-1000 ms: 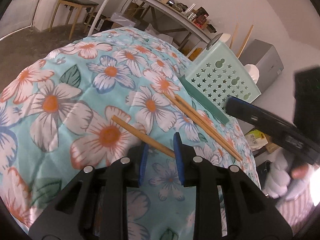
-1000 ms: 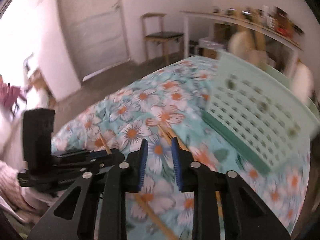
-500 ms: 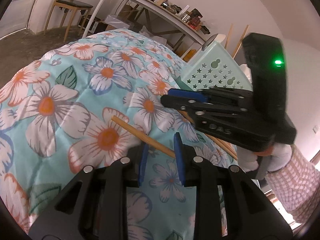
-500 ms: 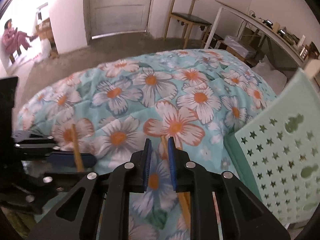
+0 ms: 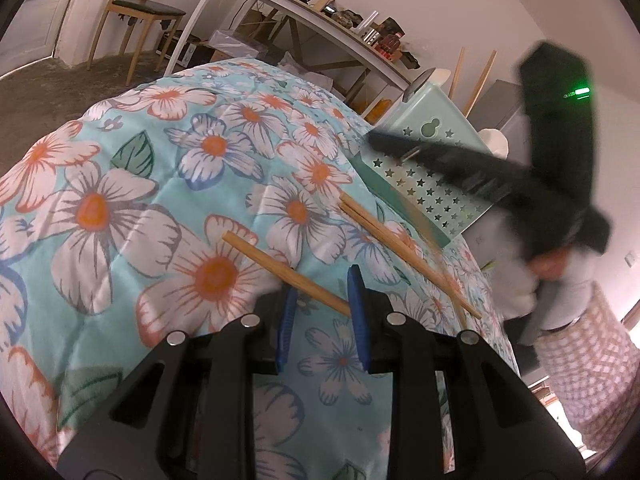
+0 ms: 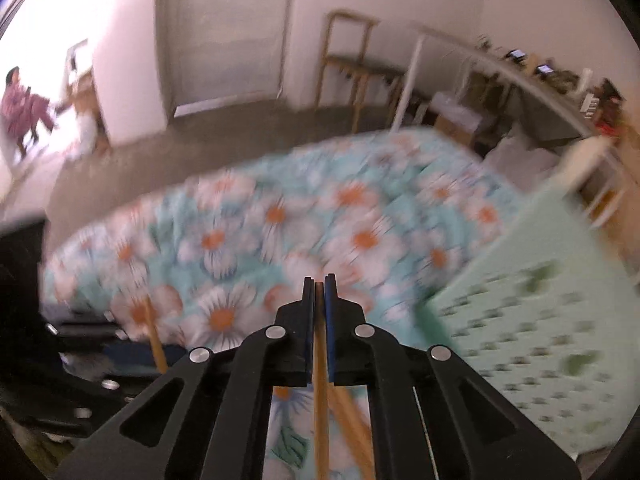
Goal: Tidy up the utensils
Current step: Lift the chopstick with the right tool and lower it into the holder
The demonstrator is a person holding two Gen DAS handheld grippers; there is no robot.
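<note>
Left wrist view: the left gripper (image 5: 322, 298), black frame with blue finger pads (image 5: 286, 328), stands spread over a quilted floral cover (image 5: 120, 216) in teal, white and orange; a squared wooden chopstick (image 5: 280, 270) lies slantwise across the gap, its near end at the right pad, whether touching I cannot tell; ahead and to the right lie two more wooden chopsticks (image 5: 400, 248) side by side; beyond them stands a mint plastic utensil basket (image 5: 436, 184), its wall punched with stars and gourd shapes, wooden sticks rising from its top; the right gripper (image 5: 384, 144), blurred, reaches across the basket's face; no readable writing

Right wrist view, blurred: the right gripper (image 6: 319, 286) has its blue pads pressed together on a wooden chopstick (image 6: 320, 400), which runs back between the fingers toward the camera; a second stick (image 6: 352, 424) lies beneath; the star-punched basket (image 6: 536, 344) stands just to the right; the lone chopstick (image 6: 154, 336) shows to the left, by the left gripper's black frame
</note>
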